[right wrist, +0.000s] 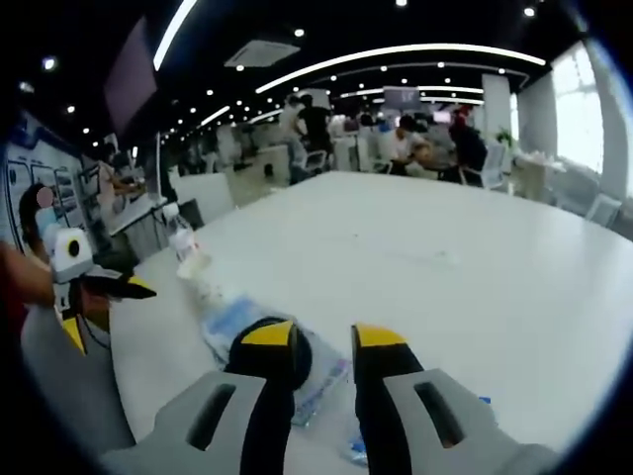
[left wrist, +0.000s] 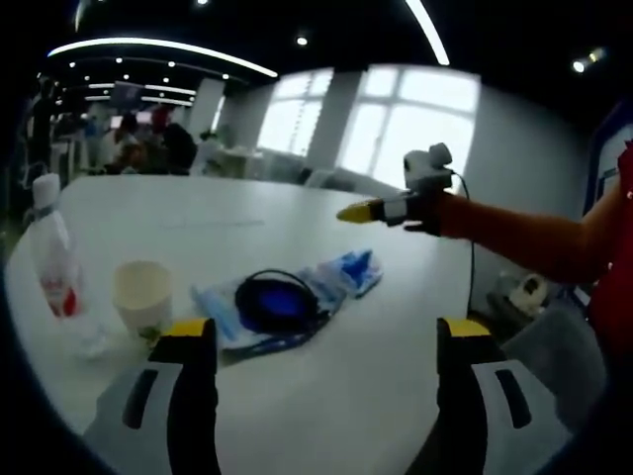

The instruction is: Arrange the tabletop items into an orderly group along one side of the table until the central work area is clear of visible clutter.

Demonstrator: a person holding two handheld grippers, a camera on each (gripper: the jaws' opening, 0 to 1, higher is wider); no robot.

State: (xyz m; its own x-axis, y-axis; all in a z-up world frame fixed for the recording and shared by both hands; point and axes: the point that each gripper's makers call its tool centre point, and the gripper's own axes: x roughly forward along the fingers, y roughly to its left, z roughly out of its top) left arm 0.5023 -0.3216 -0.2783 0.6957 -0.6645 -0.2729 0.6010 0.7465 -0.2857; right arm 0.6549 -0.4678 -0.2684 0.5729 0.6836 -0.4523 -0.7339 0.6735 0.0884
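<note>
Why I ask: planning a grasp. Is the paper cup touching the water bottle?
Apart. The left gripper view shows bare table between the paper cup and the water bottle.

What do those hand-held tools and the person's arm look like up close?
Each tool has two grey jaws with black inner faces and yellow tips. In the left gripper view the left tool rises from below, and the right tool shows with a thin dark cable trailing down. The arm behind it wears an orange-red sleeve. In the right gripper view the right tool looks the same.
</note>
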